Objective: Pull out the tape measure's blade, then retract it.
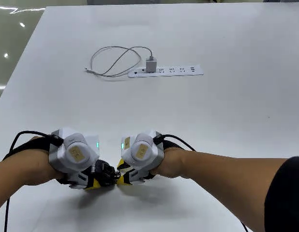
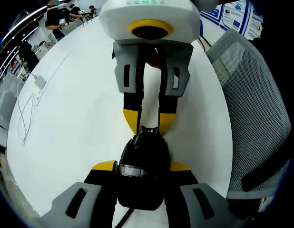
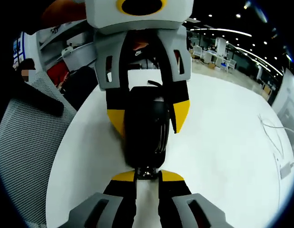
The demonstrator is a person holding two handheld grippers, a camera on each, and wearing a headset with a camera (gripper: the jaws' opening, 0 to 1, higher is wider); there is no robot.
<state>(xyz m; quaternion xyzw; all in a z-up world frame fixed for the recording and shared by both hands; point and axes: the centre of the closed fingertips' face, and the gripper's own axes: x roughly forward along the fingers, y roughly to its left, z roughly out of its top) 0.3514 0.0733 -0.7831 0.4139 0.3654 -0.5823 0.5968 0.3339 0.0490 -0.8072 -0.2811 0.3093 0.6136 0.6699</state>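
Observation:
The black tape measure (image 1: 105, 173) sits near the table's front edge, between the two grippers, which face each other. My left gripper (image 1: 97, 181) is shut on its case (image 2: 143, 166), with yellow-tipped jaws on either side. My right gripper (image 1: 121, 177) meets it from the right and is shut on the blade's end hook (image 3: 147, 173) right at the case mouth (image 2: 148, 129). The case (image 3: 146, 128) lies just beyond my right fingertips, and almost no blade shows between them.
A white power strip (image 1: 166, 71) with a plugged charger and a looped white cable (image 1: 115, 60) lies at the far middle of the white table (image 1: 227, 111). A grey mesh chair (image 2: 251, 109) stands off the table's near edge.

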